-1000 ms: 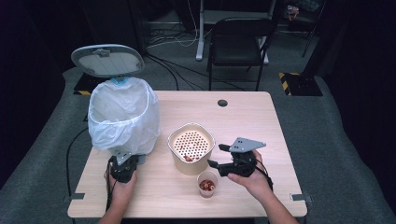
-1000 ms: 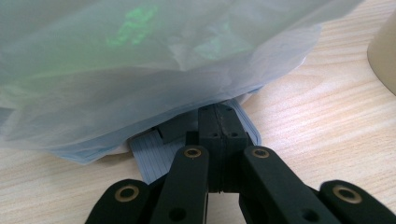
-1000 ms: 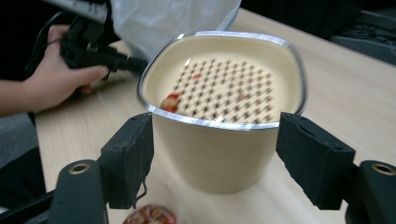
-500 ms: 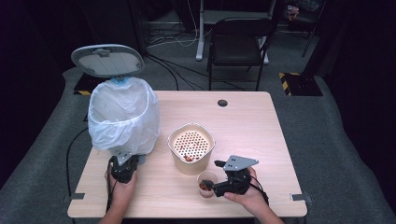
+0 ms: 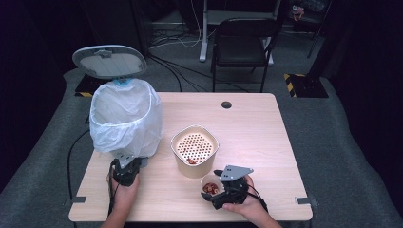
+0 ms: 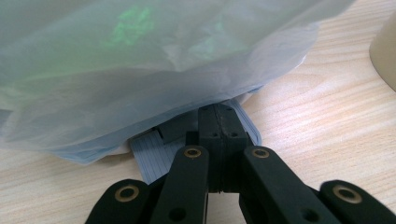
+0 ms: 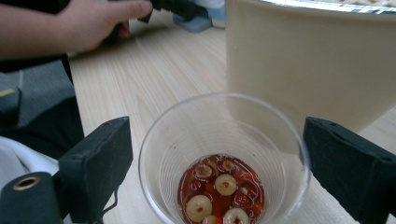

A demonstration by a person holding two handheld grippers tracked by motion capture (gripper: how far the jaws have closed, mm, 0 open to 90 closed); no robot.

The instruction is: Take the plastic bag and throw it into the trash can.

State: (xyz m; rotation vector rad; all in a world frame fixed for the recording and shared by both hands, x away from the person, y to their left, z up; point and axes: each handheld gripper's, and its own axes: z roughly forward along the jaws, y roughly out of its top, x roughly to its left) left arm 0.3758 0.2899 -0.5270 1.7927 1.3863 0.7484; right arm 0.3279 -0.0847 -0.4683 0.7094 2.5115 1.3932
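Low and centre in the high view, the right gripper (image 5: 215, 191) has just been spreading its jaws around the clear plastic cup of red fruit (image 5: 209, 186) on the counter (image 5: 266, 137) — pads not yet touching. Next it likely must pinch and lift; the left gripper (image 6: 218, 122) sits pressed together at the bag-lined bin's base (image 6: 149, 144).

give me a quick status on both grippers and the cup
Left gripper shut at the bin base. Right gripper open, jaws just widened, either side of the cup. Strainer pot close behind.

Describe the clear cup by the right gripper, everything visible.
The cup is clear ribbed plastic, upright on the wooden table just in front of the beige strainer tub. At its bottom lies a little red liquid with pale round slices. The right gripper has just been opening; its jaws flank the cup with gaps showing, not pressing it.
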